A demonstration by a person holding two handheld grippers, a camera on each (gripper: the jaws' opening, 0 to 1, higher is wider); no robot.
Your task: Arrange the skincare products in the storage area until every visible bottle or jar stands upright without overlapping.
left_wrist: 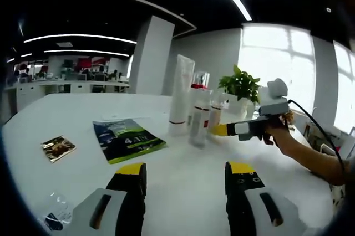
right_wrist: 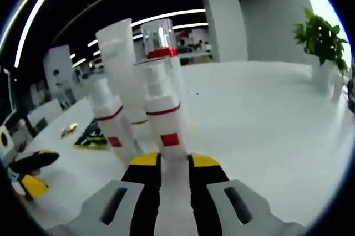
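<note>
Upright, white pump bottle clamped between right hand-held gripper jaws, left one apart.

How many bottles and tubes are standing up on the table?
4, clustered upright on the white table: the tall white tube at the back, a clear-capped bottle beside it, a short bottle left, and the pump bottle between the right gripper's jaws. Others may hide behind.

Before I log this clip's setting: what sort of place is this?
Likely an open-plan office: a long white table, rows of desks in the background under strip ceiling lights, big windows and a potted plant.
</note>
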